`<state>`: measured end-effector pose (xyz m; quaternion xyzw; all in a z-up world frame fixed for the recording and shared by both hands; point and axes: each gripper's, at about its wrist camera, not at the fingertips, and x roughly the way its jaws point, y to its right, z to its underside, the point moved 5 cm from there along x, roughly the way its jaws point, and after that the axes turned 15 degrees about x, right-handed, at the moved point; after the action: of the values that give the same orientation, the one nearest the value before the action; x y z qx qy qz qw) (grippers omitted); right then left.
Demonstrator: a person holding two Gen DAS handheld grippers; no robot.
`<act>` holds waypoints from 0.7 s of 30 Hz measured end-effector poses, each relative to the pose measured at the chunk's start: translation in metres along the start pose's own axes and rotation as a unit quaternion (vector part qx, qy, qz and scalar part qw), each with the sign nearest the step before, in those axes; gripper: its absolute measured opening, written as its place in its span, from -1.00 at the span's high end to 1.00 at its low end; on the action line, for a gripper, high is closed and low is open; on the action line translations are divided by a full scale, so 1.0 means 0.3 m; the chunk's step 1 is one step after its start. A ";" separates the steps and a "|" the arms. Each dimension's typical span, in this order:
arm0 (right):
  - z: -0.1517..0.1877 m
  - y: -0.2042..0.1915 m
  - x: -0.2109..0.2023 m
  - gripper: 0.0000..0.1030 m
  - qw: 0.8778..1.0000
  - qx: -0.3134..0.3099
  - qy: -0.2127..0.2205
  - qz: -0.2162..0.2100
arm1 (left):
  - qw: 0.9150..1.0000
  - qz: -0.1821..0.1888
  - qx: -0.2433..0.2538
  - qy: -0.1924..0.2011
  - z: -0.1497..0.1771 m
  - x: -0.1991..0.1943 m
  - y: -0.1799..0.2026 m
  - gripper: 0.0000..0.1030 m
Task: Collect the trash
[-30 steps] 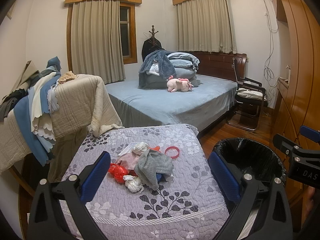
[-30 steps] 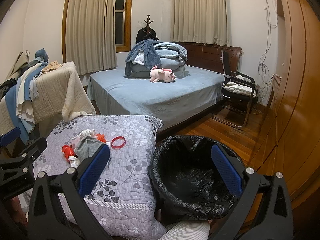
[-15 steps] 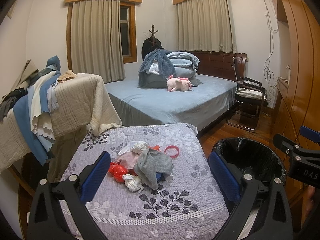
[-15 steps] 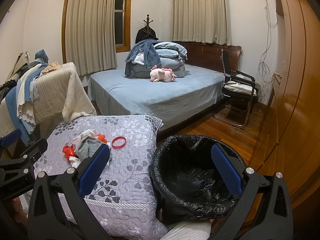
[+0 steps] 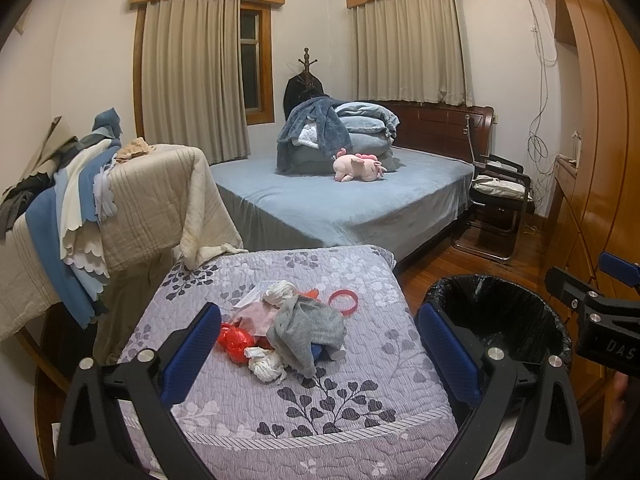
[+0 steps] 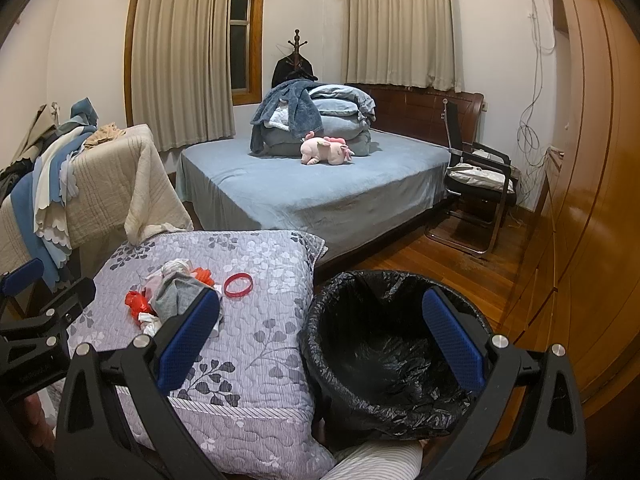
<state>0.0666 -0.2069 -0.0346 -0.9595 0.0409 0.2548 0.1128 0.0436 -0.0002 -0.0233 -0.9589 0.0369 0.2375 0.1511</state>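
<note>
A: Where does the trash lie?

B: The trash pile (image 5: 288, 328) lies on the grey quilt (image 5: 320, 400) that covers the table. It contains a grey cloth (image 5: 308, 326), a red plastic bag (image 5: 234, 340), two white paper wads (image 5: 266, 366) and pinkish paper. A red ring (image 5: 344, 304) lies just beside the pile, on its far right side.

A: State of the left tongs (image 5: 316, 354)?

B: The jaws stand wide apart and hold nothing. They hang over the near part of the quilt, with the pile between the two blue pads (image 5: 192, 352) in the left wrist view.

A: State of the right tongs (image 6: 320, 342)?

B: Also wide apart and empty. They hang above the bin (image 6: 400, 344), which stands on the wooden floor (image 6: 460, 264) against the right edge of the quilt. A black liner covers its inside and rim.

A: What else is in the room?

B: A bed (image 6: 320, 192) with folded blankets (image 6: 332, 120) and a pink plush toy (image 6: 326, 152) stands beyond the table. A chair (image 6: 480, 184) stands to the right of the bed.
</note>
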 end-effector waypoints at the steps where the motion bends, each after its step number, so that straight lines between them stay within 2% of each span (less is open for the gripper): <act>1: 0.000 -0.013 0.005 -0.91 1.000 0.000 -0.001 -0.001 | 1.000 0.000 0.000 -0.001 0.001 0.001 -0.004 -0.89; 11: 0.012 -0.026 0.051 -0.91 1.000 0.002 -0.012 -0.019 | 1.000 -0.002 -0.019 -0.003 0.062 0.045 -0.024 -0.89; 15: 0.028 -0.047 0.089 -0.91 1.000 0.001 -0.010 -0.016 | 0.999 -0.021 -0.026 -0.010 0.090 0.069 -0.057 -0.89; 17: 0.041 -0.062 0.119 -0.91 0.999 0.007 -0.016 -0.034 | 0.999 -0.033 -0.030 -0.011 0.110 0.086 -0.090 -0.89; 21: 0.074 -0.090 0.187 -0.91 0.999 0.014 -0.031 -0.041 | 0.998 -0.050 -0.036 -0.016 0.152 0.126 -0.150 -0.89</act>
<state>0.1084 -0.1767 -0.0760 -0.9503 0.0018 0.2793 0.1378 0.0630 0.0565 -0.0671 -0.9605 -0.0222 0.2457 0.1287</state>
